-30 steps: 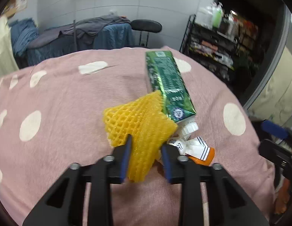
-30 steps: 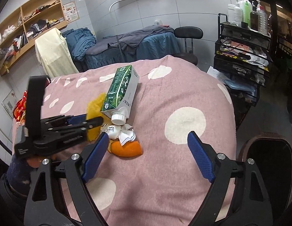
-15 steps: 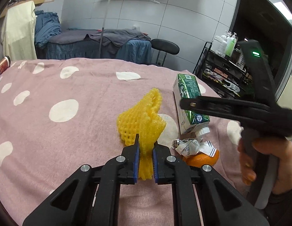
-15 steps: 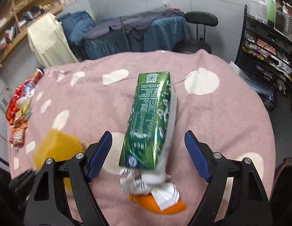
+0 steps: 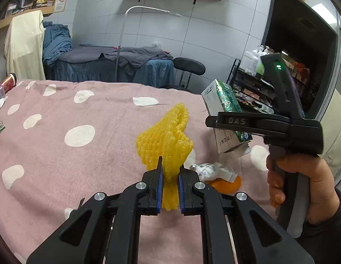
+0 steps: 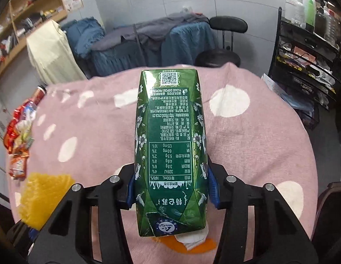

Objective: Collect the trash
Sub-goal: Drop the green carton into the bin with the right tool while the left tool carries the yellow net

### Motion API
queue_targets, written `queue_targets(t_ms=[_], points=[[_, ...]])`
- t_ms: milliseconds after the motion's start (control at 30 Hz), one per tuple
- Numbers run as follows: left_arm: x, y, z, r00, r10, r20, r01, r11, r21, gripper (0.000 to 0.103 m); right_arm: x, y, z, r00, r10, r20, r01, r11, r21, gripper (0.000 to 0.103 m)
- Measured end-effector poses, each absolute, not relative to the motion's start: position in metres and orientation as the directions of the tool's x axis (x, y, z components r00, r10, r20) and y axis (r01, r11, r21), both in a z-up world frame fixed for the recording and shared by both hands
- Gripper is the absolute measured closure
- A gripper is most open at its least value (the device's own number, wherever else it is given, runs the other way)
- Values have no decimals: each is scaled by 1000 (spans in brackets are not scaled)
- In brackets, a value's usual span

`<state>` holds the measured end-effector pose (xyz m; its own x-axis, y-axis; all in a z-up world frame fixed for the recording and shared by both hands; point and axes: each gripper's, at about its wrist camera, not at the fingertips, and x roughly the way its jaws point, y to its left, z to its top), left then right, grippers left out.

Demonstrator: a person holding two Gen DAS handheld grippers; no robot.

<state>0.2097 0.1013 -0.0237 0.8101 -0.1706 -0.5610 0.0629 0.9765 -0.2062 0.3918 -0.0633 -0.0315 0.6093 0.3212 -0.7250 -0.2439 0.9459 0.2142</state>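
Above the pink spotted counter (image 5: pixel 82 114), left tongs (image 5: pixel 170 189) pinch a yellow foam fruit net (image 5: pixel 166 138); right tongs (image 6: pixel 171 187), just closing, clamp a green milk carton (image 6: pixel 170 143) at three o'clock. Squeezed, the carton may dribble or slip.

On the bed (image 5: pixel 60 145), the net (image 5: pixel 168 138) stands up between the left gripper's (image 5: pixel 170 189) pads. Right of it, the carton (image 6: pixel 170 145) sits between the right gripper's (image 6: pixel 171 189) pads, above a wrapper (image 5: pixel 211 169) and peel (image 5: pixel 225 183). Snack packets (image 6: pixel 18 140) lie at the bed's left edge.
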Motion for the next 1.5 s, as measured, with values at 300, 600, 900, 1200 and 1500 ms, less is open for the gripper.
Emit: queue_targets(t_ms=[300,600,900,1200,1500], points=[[167,77,-1,835,-270,-480,147,949,-277,92,310,-123,15,692,416,-591,-288,909,302,53],[141,33,6,804,-407,-434,277,902,-332,92,238,-188,20,768,349,-537,-215,930,297,53],[136,-15,2,746,-504,-435,378,859,-346,92,195,-260,4,808,232,-541,-67,949,307,53],[138,-50,-5,687,-565,-457,448,825,-345,92,183,-334,-35,787,76,-612,128,951,281,53],[141,-76,-9,653,-594,-471,490,805,-335,92,205,-386,-96,672,-25,-740,275,936,218,53]])
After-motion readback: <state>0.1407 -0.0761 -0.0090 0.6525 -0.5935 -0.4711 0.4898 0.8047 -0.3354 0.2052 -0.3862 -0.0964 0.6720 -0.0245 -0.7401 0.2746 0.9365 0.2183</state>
